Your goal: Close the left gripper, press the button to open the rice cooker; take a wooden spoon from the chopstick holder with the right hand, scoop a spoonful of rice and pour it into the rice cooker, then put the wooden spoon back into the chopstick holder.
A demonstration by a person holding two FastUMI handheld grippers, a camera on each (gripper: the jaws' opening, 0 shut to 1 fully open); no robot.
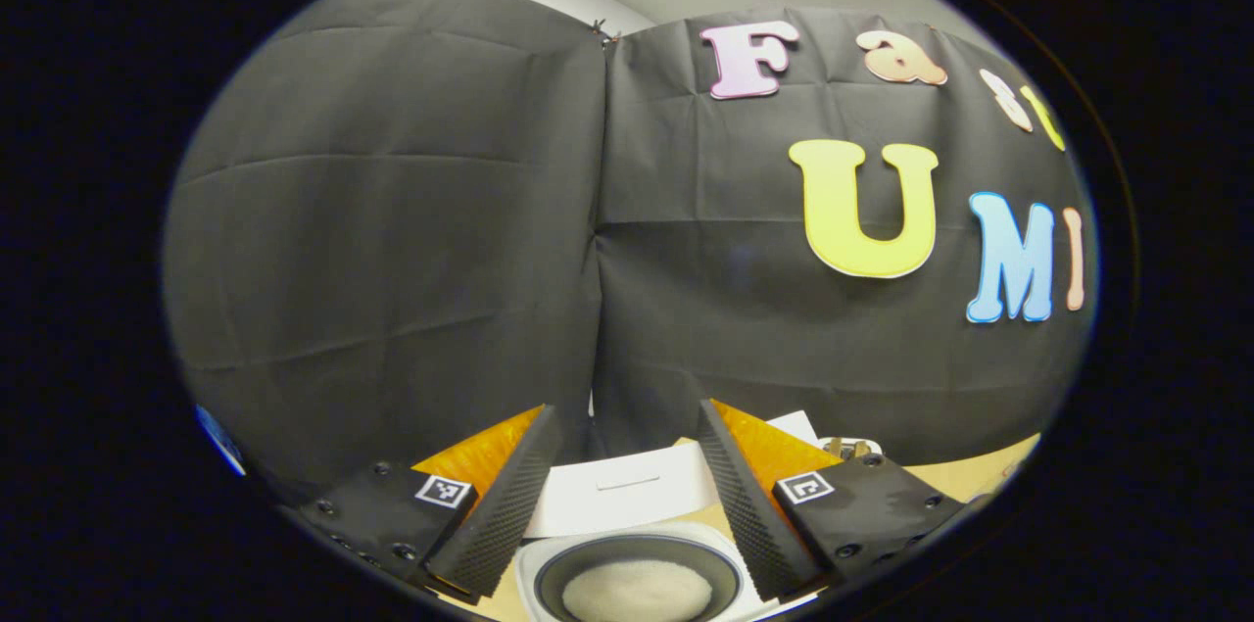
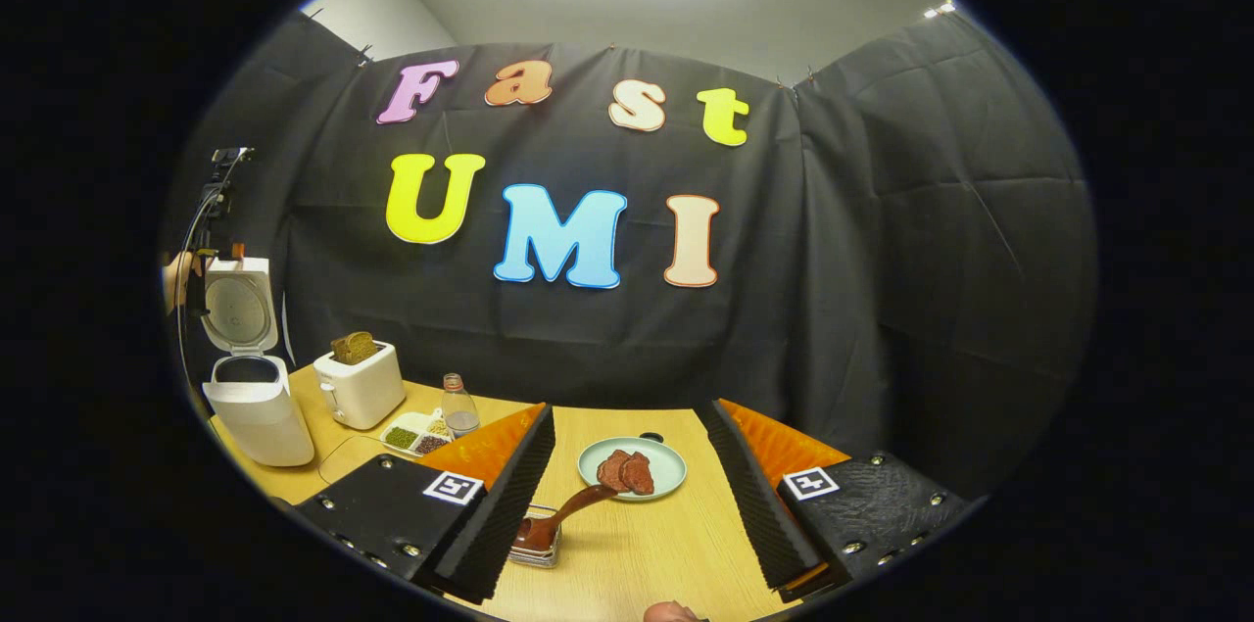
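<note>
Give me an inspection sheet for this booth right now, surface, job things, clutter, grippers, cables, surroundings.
Surface: wooden table.
Job's things: rice cooker at the table's far left, lid up; rice in its pot. Wooden spoon resting in a small clear holder.
Clutter: toaster with bread, bottle, divided tray of beans, plate with dark slices.
Grippers: left gripper open above the cooker; right gripper open, empty.
Cables: nothing seen.
Surroundings: black cloth wall.

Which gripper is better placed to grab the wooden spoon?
Right. The right gripper is open with the wooden spoon just ahead between its fingers; the left gripper hangs over the open rice cooker.
</note>
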